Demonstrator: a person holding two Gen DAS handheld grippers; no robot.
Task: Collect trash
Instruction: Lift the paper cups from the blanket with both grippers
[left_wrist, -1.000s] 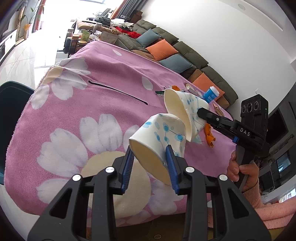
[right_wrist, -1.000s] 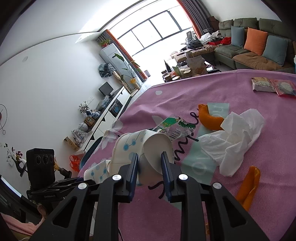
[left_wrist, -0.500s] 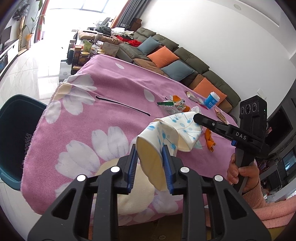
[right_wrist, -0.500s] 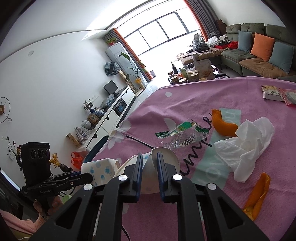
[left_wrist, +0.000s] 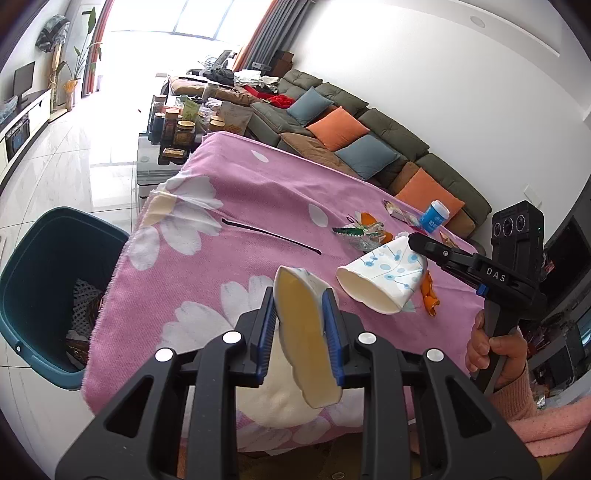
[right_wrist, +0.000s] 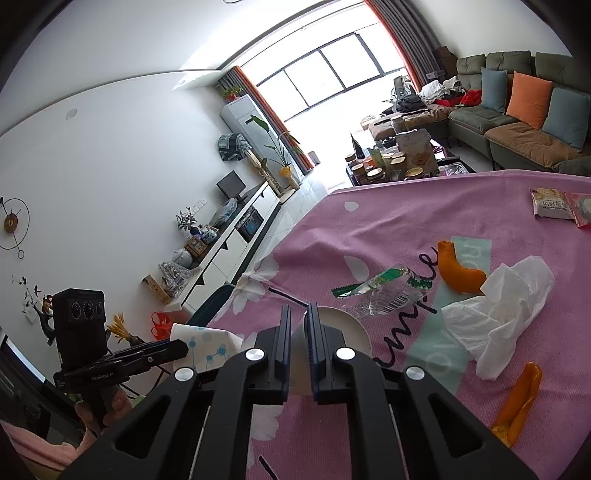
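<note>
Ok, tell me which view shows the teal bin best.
The left wrist view: the teal bin stands beside the pink cloth with its open mouth and contents visible. The right wrist view shows only a sliver of its rim.

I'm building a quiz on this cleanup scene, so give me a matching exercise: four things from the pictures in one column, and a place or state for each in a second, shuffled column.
Things:
1. squashed paper cup
2. second paper cup
3. teal bin
4. white tissue

Places or states:
A. on the floor beside the table
B. crumpled on the pink cloth
C. pinched flat in the left gripper
D. held by its wall in the right gripper

Pairs: 1-C, 2-D, 3-A, 4-B
</note>
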